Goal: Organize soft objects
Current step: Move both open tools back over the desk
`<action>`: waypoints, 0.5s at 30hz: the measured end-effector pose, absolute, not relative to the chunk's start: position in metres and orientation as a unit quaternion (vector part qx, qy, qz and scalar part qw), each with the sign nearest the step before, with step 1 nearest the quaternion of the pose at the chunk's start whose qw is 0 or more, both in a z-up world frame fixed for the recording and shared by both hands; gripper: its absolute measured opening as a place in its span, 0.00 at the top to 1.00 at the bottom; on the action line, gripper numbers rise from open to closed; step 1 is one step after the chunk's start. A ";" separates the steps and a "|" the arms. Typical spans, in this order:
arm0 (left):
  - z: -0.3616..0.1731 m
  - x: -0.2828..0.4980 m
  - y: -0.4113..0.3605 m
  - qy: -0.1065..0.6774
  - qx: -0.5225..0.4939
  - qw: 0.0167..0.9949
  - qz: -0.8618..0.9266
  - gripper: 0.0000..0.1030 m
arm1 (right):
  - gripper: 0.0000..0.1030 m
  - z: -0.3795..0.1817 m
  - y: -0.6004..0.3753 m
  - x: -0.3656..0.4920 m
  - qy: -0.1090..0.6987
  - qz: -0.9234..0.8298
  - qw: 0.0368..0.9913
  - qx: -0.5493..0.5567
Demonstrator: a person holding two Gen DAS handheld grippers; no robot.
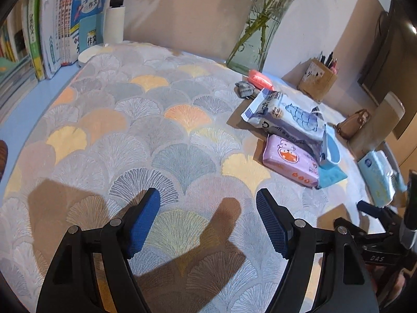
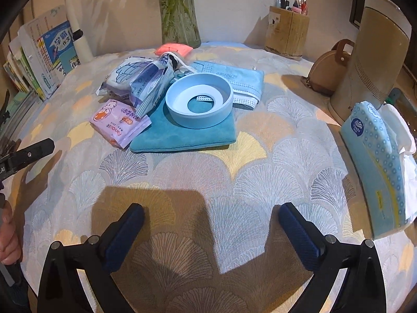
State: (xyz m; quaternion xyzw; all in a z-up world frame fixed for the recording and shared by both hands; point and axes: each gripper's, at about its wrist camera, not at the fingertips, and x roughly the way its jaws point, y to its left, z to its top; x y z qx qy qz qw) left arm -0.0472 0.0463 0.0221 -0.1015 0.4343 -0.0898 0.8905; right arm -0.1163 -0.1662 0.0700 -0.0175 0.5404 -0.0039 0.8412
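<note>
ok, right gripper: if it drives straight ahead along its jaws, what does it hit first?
Probably the teal cloth, at its near edge, with the light blue ring sitting on it just behind. The right gripper is open over bare tablecloth; depth is hard to judge.

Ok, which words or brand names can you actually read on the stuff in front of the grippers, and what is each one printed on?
"Vinda": blue dotted tissue pack.
"Fanouli", seen upside down: purple cartoon wipes packet.
"学霸作文": blue book cover.
"D4S": black body of the right hand-held gripper.
Embossed lettering on the blue face-mask pack: too unclear.
White-and-purple bag: print blurred.
</note>
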 end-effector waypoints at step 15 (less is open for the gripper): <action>0.053 -0.039 -0.044 0.422 0.003 0.894 -0.153 0.27 | 0.02 0.122 -0.193 -0.080 0.516 0.036 0.856 0.014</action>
